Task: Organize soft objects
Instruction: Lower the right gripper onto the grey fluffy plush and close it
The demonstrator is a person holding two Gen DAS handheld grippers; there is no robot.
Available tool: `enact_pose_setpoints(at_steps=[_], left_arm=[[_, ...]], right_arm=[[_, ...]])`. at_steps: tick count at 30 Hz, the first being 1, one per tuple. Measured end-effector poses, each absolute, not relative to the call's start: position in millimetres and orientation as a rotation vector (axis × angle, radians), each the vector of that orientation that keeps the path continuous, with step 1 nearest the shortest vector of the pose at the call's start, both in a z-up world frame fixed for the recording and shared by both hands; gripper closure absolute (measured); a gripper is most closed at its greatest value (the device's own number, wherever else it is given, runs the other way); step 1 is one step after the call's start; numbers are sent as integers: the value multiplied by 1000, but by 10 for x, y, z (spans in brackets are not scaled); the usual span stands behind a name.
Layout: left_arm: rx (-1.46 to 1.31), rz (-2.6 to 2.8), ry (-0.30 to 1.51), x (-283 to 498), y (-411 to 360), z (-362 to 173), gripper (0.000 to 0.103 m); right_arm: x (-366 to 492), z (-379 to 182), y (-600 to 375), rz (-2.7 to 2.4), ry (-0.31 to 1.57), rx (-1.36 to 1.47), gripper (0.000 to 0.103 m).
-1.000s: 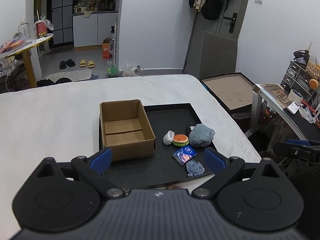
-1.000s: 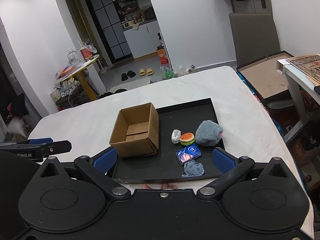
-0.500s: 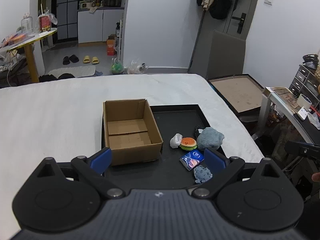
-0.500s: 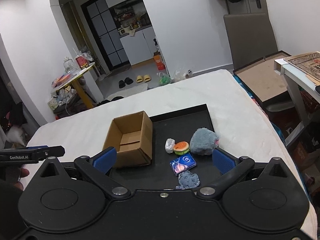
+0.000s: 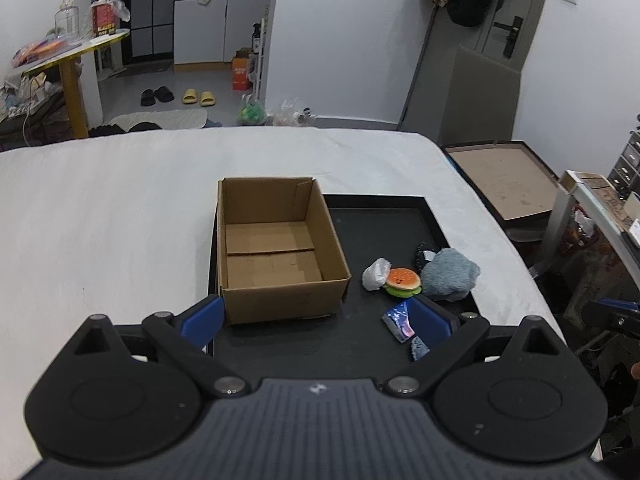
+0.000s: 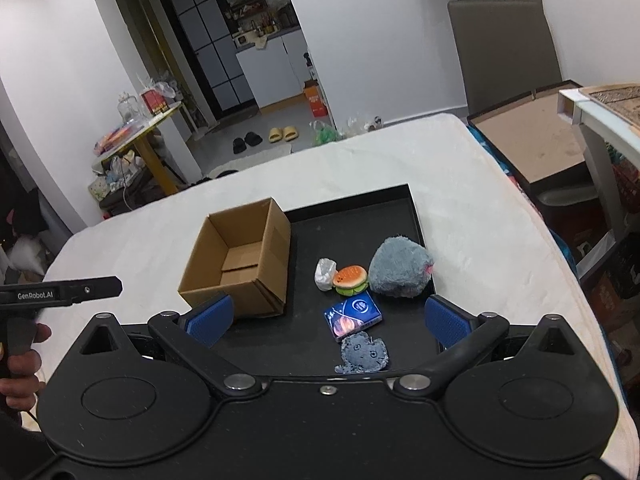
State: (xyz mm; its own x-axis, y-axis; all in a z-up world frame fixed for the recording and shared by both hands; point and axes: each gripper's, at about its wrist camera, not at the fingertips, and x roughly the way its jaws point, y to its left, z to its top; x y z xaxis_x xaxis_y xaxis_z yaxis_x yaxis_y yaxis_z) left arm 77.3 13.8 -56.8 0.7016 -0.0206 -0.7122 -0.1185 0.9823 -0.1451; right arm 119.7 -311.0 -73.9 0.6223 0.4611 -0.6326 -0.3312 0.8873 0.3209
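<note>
An empty cardboard box (image 5: 276, 248) (image 6: 240, 260) stands on the left of a black tray (image 5: 380, 220) (image 6: 360, 224). On the tray's right lie a grey plush (image 5: 450, 274) (image 6: 400, 266), a burger toy (image 5: 402, 280) (image 6: 351, 278), a white crumpled lump (image 5: 375, 274) (image 6: 325, 274), a blue packet (image 5: 398, 322) (image 6: 353, 314) and a flat grey-blue cloth piece (image 6: 363, 353). My left gripper (image 5: 316, 318) hovers open in front of the box. My right gripper (image 6: 328, 320) hangs open above the tray's near edge, empty.
The tray rests on a white bed (image 5: 100, 208). A brown framed board (image 5: 504, 180) leans off the bed's right edge beside a desk (image 6: 608, 120). A hand (image 6: 18, 364) holds the other gripper's handle at the left of the right wrist view.
Both grippers have moved closer to the tray and a bit leftward, so the box and toys look larger. Nothing was picked up.
</note>
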Motion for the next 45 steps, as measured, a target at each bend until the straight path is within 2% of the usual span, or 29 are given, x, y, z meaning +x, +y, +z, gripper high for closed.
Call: enact_pose_setpoints(at_steps=[4, 20, 26, 40, 45], left_arm=[[-196, 73, 814, 902, 199, -691, 5], [-242, 166, 841, 1354, 531, -1146, 10], [-249, 191, 856, 1496, 608, -1318, 16], [-268, 252, 930, 1884, 891, -1800, 43], [-283, 282, 955, 2026, 983, -1932, 47]], right_arm=[[1323, -875, -3093, 463, 804, 169, 0], [1817, -1306, -2909, 525, 926, 98, 13], [1967, -1464, -2833, 533, 964, 55, 15], [2453, -1916, -2795, 502, 969, -15, 16], [2667, -2147, -2794, 443, 986, -32, 15]])
